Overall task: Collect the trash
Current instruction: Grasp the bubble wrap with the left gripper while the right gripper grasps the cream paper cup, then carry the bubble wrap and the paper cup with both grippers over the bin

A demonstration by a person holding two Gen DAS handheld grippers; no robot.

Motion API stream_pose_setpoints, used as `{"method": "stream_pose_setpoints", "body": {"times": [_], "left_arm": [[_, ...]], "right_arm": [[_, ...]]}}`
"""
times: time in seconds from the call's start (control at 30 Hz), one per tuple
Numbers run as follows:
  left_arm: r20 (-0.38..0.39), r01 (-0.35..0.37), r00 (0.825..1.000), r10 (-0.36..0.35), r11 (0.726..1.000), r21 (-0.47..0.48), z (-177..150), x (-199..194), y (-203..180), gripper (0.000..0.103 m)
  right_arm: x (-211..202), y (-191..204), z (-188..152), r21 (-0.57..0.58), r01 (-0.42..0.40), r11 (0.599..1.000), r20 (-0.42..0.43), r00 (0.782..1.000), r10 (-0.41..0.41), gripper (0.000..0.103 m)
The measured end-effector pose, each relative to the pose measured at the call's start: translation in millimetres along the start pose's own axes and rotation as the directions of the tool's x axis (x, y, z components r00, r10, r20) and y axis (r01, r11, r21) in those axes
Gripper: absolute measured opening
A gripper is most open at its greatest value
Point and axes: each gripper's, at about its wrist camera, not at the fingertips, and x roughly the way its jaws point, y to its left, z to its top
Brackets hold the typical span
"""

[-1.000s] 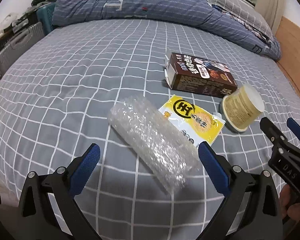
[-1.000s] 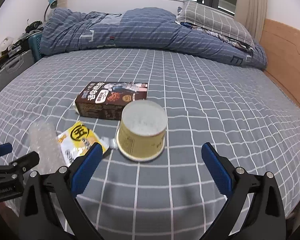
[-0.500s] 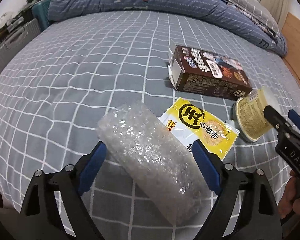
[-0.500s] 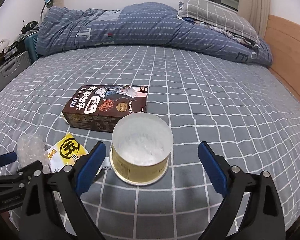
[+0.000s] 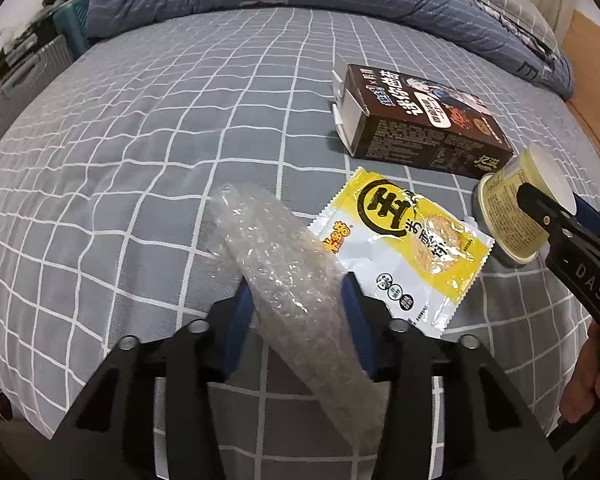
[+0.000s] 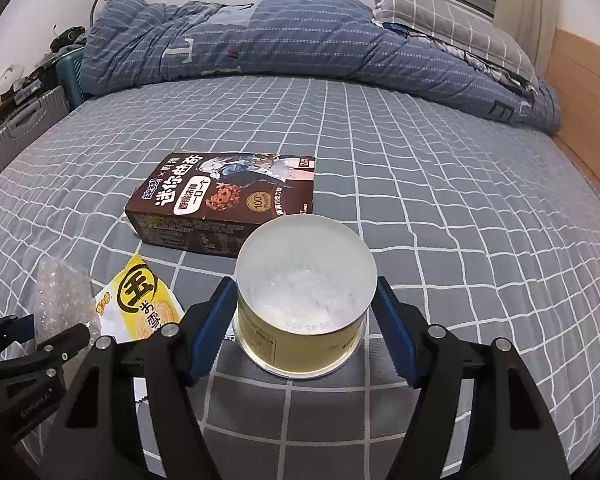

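Both low over the bed [image 5: 140, 120], facing the headboard-side duvet [image 6: 300, 40]; sharing brown snack box [image 5: 420, 120] and yellow wrapper [image 6: 144, 300].

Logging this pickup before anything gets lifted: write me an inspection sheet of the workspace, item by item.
Surface: bed with a grey checked sheet.
Job's things: bubble wrap roll, yellow snack packet lying flat beside it, brown biscuit box behind, yellow tub standing with its clear lid up.
Clutter: nothing seen besides the trash.
Grippers: left gripper has its fingers pressed on both sides of the bubble wrap roll; right gripper brackets the yellow tub, fingers close at its sides, contact not certain.
Cables: nothing seen.
Surroundings: blue quilt and checked pillow at the far end, grey suitcase at left, wooden panel at right.
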Motion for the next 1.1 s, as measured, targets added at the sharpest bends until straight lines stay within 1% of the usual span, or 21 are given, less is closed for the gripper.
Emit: {"method": "stream_pose_setpoints", "body": {"times": [0.17, 0.23, 0.33, 0.53, 0.83, 1.1], "left_arm": [[0.002, 0.013, 1.000, -0.013, 1.000, 0.005, -1, -5, 0, 0.035], [0.009, 0.021, 1.000, -0.021, 1.000, -0.001, 0, -9, 2, 0.034], [0.034, 0.033, 0.999, -0.033, 0.999, -0.005, 1, -17, 3, 0.034], [0.078, 0.031, 0.996, -0.032, 0.999, 0.010, 2, -32, 3, 0.034], [0.114, 0.052, 0.992, -0.056, 0.998, 0.031, 1, -51, 2, 0.034], [0.148, 0.071, 0.986, -0.075, 0.997, 0.037, -7, -72, 4, 0.034]], "right_arm": [[-7, -5, 1, 0.014, 0.007, 1.000, 0.016, 1.000, -0.007, 0.066], [-10, -7, 2, 0.022, 0.007, 1.000, 0.023, 1.000, -0.008, 0.066], [-16, -10, 4, 0.024, 0.006, 1.000, 0.033, 0.999, -0.006, 0.066], [-27, -10, 4, 0.013, 0.003, 1.000, 0.053, 0.999, -0.004, 0.066], [-48, -8, 3, -0.011, 0.007, 1.000, 0.089, 0.996, -0.006, 0.066], [-73, -7, -9, -0.021, -0.011, 1.000, 0.105, 0.994, 0.013, 0.066]]}}
